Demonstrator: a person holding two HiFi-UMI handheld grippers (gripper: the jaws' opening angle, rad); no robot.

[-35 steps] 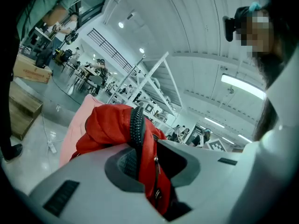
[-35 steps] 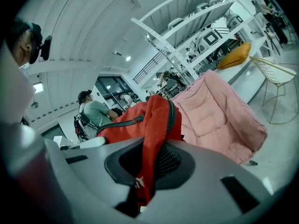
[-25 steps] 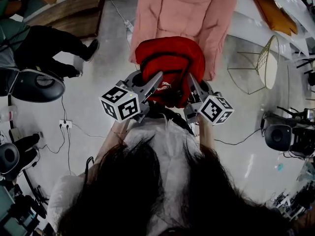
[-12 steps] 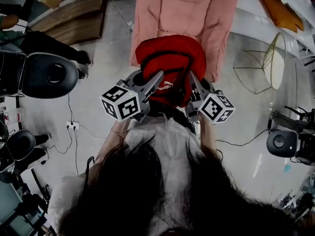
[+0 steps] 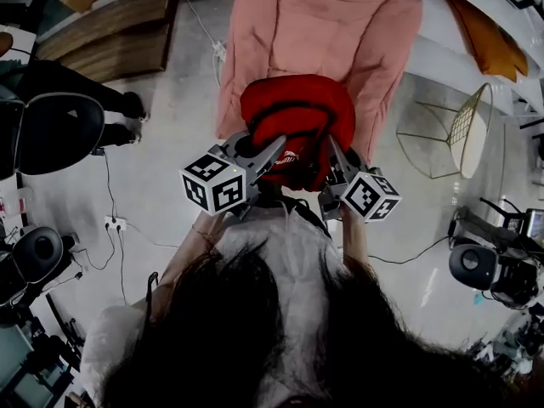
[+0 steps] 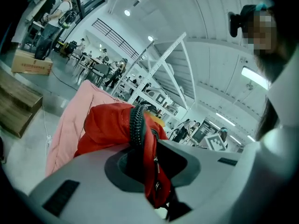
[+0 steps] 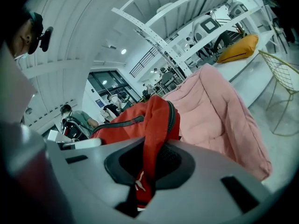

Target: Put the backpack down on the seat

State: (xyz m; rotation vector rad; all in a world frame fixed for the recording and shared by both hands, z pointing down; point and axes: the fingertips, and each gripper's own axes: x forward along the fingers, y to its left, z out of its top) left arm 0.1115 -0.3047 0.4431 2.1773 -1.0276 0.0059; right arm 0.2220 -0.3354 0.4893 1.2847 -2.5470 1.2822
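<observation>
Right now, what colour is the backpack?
The backpack is red with black trim; right gripper view.

Backpack (image 5: 297, 113): red woven cloth, matt. Zip (image 6: 137, 125): black, ribbed teeth.
Seat (image 5: 314, 24): pink padded cloth, soft, matt, creased.
Left gripper (image 5: 277, 142) & right gripper (image 5: 332, 145): grey plastic shells, smooth, matt. Marker cubes (image 5: 214, 184): matt b/w print.
Floor (image 5: 170, 143): pale, smooth, semi-gloss.
Wire chair (image 5: 459, 126): thin metal rod.
Planks (image 5: 110, 36): bare wood, matt.
</observation>
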